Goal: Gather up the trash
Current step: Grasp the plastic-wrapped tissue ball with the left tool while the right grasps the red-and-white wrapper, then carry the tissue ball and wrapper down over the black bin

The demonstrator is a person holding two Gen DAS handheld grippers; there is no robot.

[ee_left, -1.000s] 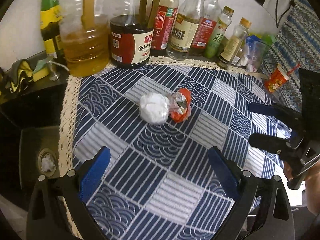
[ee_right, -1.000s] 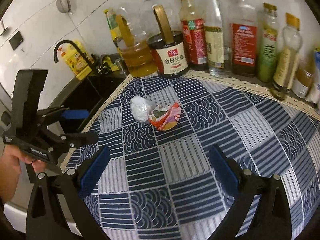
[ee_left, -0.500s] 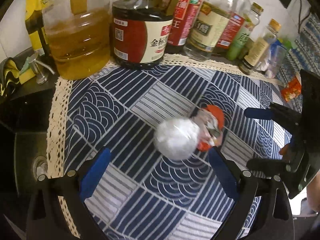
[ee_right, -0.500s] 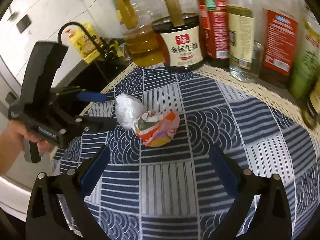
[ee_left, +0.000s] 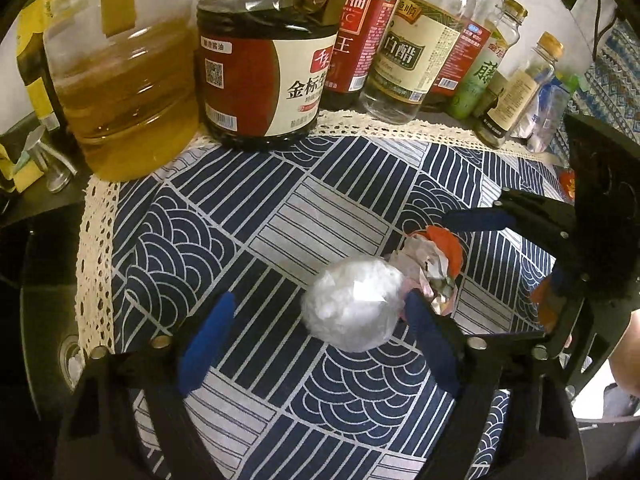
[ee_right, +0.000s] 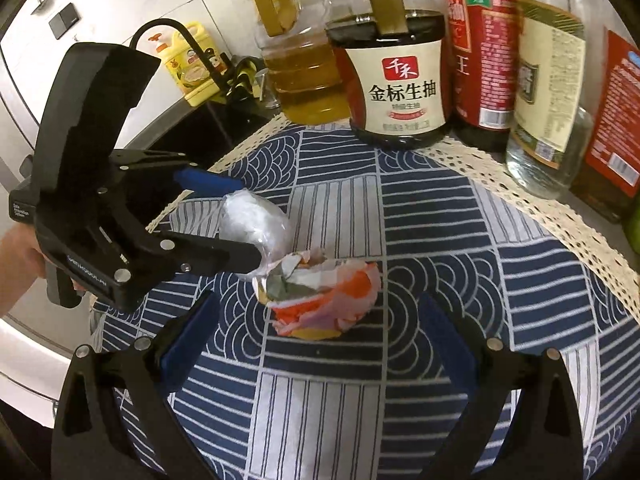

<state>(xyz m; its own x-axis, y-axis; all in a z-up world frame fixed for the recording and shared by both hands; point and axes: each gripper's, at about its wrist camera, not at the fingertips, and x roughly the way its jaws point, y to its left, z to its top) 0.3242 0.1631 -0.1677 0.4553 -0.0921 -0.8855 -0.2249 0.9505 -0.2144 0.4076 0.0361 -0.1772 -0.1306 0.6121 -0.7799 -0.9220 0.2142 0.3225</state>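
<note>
A white crumpled ball [ee_left: 352, 304] lies on the blue patterned tablecloth [ee_left: 248, 216], touching a crumpled orange and white wrapper [ee_left: 432, 268]. My left gripper [ee_left: 318, 308] straddles the ball with its jaws closing. Its right finger [ee_left: 424, 320] touches the ball, while a gap remains at the left finger [ee_left: 212, 328]. The right wrist view shows the same left gripper [ee_right: 248, 220] around the ball [ee_right: 256, 224]. My right gripper [ee_right: 318, 320] stands open on either side of the wrapper [ee_right: 324, 300], its pads clear of it. From the left wrist view, the right gripper [ee_left: 460, 280] comes in from the right.
A row of bottles lines the back: an oil jug [ee_left: 124, 92], a soy sauce jug [ee_left: 264, 76], and vinegar and sauce bottles [ee_left: 404, 52]. A dark sink [ee_right: 208, 128] with a black faucet and a yellow soap bottle [ee_right: 192, 72] lies left of the lace-edged cloth.
Both grippers came down and in toward the trash. The left jaws narrowed around the white ball. The right gripper closed in on the wrapper.
</note>
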